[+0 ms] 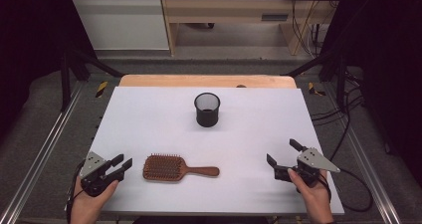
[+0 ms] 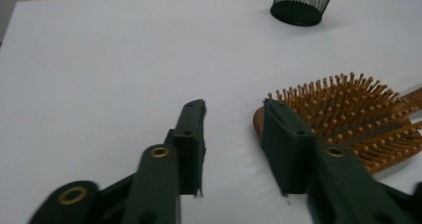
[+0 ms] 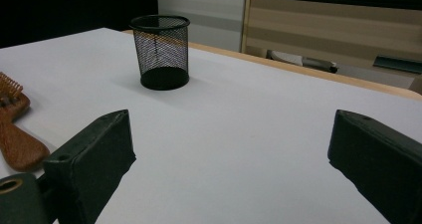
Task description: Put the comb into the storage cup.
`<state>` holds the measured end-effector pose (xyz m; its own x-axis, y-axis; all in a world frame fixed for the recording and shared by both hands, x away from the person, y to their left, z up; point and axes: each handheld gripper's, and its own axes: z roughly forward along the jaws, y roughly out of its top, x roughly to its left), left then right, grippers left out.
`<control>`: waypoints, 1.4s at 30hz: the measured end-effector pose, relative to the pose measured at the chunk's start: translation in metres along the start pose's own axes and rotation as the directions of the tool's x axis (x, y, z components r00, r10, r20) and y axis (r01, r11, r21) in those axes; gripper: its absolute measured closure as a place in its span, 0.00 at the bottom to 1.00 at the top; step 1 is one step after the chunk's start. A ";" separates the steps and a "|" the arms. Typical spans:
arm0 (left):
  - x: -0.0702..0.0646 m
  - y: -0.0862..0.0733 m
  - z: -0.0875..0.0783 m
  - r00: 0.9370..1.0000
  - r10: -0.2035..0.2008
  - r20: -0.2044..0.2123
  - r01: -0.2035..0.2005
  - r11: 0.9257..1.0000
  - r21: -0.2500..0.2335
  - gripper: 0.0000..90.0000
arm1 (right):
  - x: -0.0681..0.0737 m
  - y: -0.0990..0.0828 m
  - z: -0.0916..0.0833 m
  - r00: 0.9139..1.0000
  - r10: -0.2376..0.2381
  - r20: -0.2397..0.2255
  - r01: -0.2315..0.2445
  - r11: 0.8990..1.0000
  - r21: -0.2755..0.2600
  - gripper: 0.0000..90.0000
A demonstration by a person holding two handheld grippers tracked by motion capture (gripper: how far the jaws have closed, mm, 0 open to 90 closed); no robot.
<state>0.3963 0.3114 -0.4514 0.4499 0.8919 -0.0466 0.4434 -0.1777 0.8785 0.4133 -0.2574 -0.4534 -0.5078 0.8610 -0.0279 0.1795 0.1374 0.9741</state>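
Note:
A wooden paddle hairbrush (image 1: 169, 168) lies bristles up near the front of the white table top (image 1: 149, 119), its handle pointing right. A black mesh cup (image 1: 207, 109) stands upright toward the back centre. My left gripper (image 1: 123, 162) rests at the front left, open, just left of the brush head and holding nothing. In the left gripper view the brush (image 2: 348, 114) lies beside the right jaw, with the cup (image 2: 301, 2) far off. My right gripper (image 1: 281, 151) sits at the front right, wide open and empty. The right gripper view has the cup (image 3: 161, 52) ahead left and the brush handle (image 3: 17, 144) at the left edge.
A wooden table edge (image 1: 199, 79) shows beyond the white top. Metal frame rails (image 1: 45, 149) run along both sides, and cables (image 1: 348, 114) lie on the floor at the right. Wooden furniture (image 1: 224, 10) stands behind the table.

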 end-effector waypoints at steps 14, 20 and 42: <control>-0.006 -0.005 0.025 0.999 -0.024 0.049 0.013 0.980 0.200 1.00 | 0.001 0.000 0.001 1.000 -0.001 -0.002 0.001 1.000 0.003 0.05; -0.013 -0.007 0.033 0.998 0.001 0.056 -0.015 0.972 0.236 1.00 | 0.001 0.000 0.001 1.000 -0.002 -0.004 0.002 1.000 0.006 0.05; -0.016 -0.007 0.042 0.997 -0.012 0.076 -0.007 0.969 0.246 1.00 | 0.002 -0.001 0.002 1.000 0.001 -0.010 -0.001 1.000 0.012 0.05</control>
<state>0.4181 0.2815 -0.4770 0.5024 0.8596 -0.0929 0.6170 -0.2812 0.7350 0.4137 -0.2548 -0.4544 -0.5158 0.8563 -0.0248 0.1899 0.1425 0.9714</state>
